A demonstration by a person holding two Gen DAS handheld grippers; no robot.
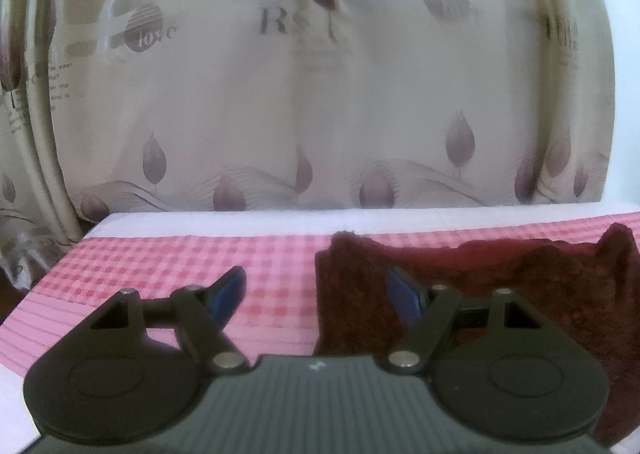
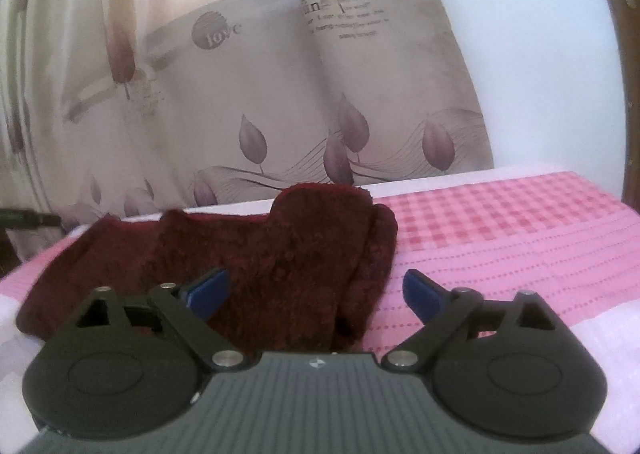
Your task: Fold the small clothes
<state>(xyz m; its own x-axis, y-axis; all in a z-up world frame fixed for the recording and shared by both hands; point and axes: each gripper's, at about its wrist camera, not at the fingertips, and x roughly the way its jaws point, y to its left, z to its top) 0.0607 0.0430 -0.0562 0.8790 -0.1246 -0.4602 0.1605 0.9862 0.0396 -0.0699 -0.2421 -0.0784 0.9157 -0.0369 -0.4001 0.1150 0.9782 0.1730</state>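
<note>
Right wrist view: dark red fuzzy knitted garment [image 2: 248, 254] lies limp on pink checked cloth [image 2: 500, 221].
Handling: soft, light, floppy — pinch an edge or corner.
Tongs: left tongs [image 1: 316, 294] and right tongs [image 2: 316, 294] both spread, empty.

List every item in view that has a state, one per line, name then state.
Dark red garment: lying on the pink checked cloth, right edge doubled over, not held.
Left gripper: open, fingers empty, above the garment's left edge.
Right gripper: open wide, nothing between its fingers.
Pink checked cloth: spread flat.
Curtain: drawn shut.
</note>
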